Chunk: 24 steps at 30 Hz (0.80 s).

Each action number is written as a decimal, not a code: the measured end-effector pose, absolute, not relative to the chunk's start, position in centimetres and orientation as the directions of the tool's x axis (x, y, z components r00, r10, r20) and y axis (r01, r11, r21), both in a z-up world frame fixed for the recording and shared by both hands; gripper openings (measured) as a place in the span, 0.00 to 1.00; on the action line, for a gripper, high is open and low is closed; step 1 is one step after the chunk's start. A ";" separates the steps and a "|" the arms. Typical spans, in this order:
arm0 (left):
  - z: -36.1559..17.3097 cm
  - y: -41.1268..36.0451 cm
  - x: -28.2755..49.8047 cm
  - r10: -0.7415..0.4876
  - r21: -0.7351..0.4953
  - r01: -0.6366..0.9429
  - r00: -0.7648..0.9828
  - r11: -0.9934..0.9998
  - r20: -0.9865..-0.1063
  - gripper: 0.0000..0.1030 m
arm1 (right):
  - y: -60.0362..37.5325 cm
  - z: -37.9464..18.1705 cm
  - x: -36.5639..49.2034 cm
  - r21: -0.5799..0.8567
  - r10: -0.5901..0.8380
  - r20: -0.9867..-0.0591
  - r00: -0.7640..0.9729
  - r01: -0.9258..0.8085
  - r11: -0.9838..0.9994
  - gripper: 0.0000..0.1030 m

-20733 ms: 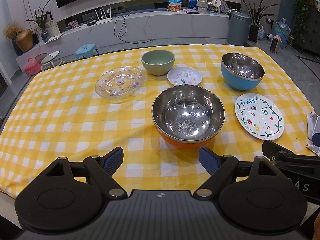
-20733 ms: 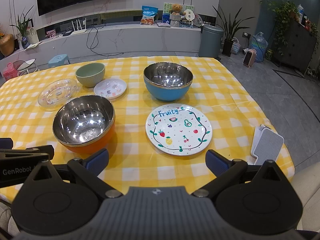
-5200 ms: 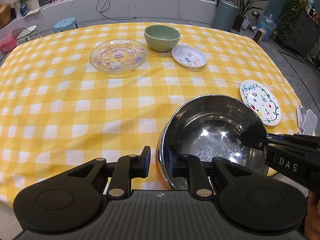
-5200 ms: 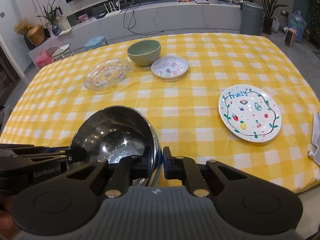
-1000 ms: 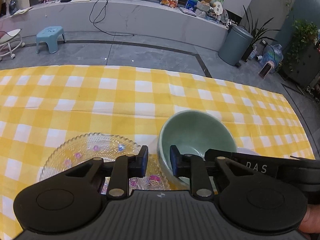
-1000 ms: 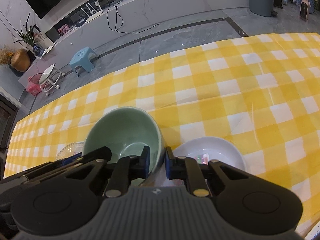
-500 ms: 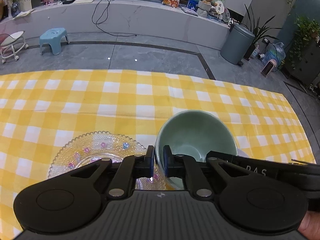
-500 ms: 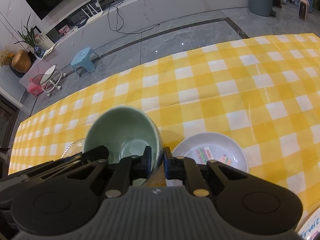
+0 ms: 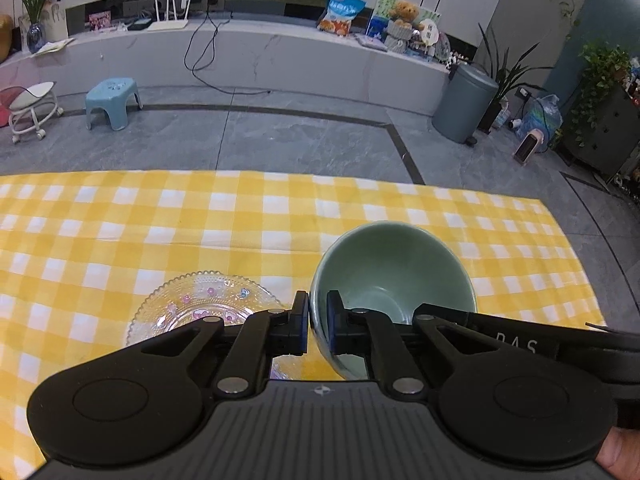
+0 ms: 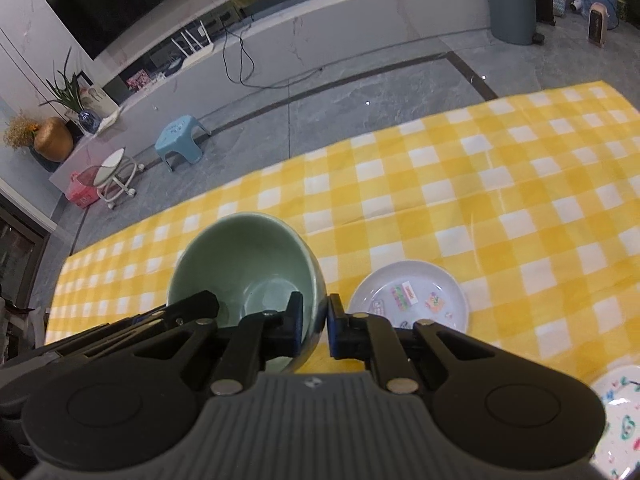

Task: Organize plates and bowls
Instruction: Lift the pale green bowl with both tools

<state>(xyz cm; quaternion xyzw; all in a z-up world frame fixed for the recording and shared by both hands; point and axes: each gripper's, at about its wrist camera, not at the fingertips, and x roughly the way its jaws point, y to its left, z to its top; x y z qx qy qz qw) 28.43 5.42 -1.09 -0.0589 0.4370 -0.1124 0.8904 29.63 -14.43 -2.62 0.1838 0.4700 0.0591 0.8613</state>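
A green bowl (image 9: 392, 264) is held between both grippers above the yellow checked tablecloth (image 9: 160, 220). My left gripper (image 9: 318, 324) is shut on its left rim. My right gripper (image 10: 314, 320) is shut on its right rim; the bowl (image 10: 244, 260) looks lifted and slightly tilted. A clear glass plate (image 9: 200, 308) lies to the bowl's left. A small white plate with stickers (image 10: 412, 296) lies to its right. The edge of the "Fruity" plate (image 10: 620, 400) shows at the bottom right.
The far table edge (image 9: 280, 174) is just beyond the bowl, with grey floor past it. A blue stool (image 9: 114, 100) and a grey bin (image 9: 464, 108) stand on the floor. The other gripper's arm (image 9: 520, 344) crosses low on the right.
Both grippers have risen and pulled back slightly with the green bowl between them. The left jaws closed from half open a second ago onto the rim.
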 end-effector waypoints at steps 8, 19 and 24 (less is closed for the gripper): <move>2.1 4.5 23.8 -0.249 -0.193 0.157 0.617 0.968 -0.746 0.09 | -15.2 1.7 24.7 0.369 0.266 -0.763 0.589 0.060 0.927 0.10; 3.9 4.7 18.0 -0.244 -0.203 0.138 0.632 0.969 -0.735 0.09 | -15.6 3.6 17.2 0.377 0.278 -0.752 0.597 0.044 0.925 0.10; 3.5 5.1 15.5 -0.243 -0.210 0.129 0.625 0.969 -0.742 0.09 | -15.5 3.4 14.4 0.379 0.283 -0.755 0.591 0.043 0.924 0.10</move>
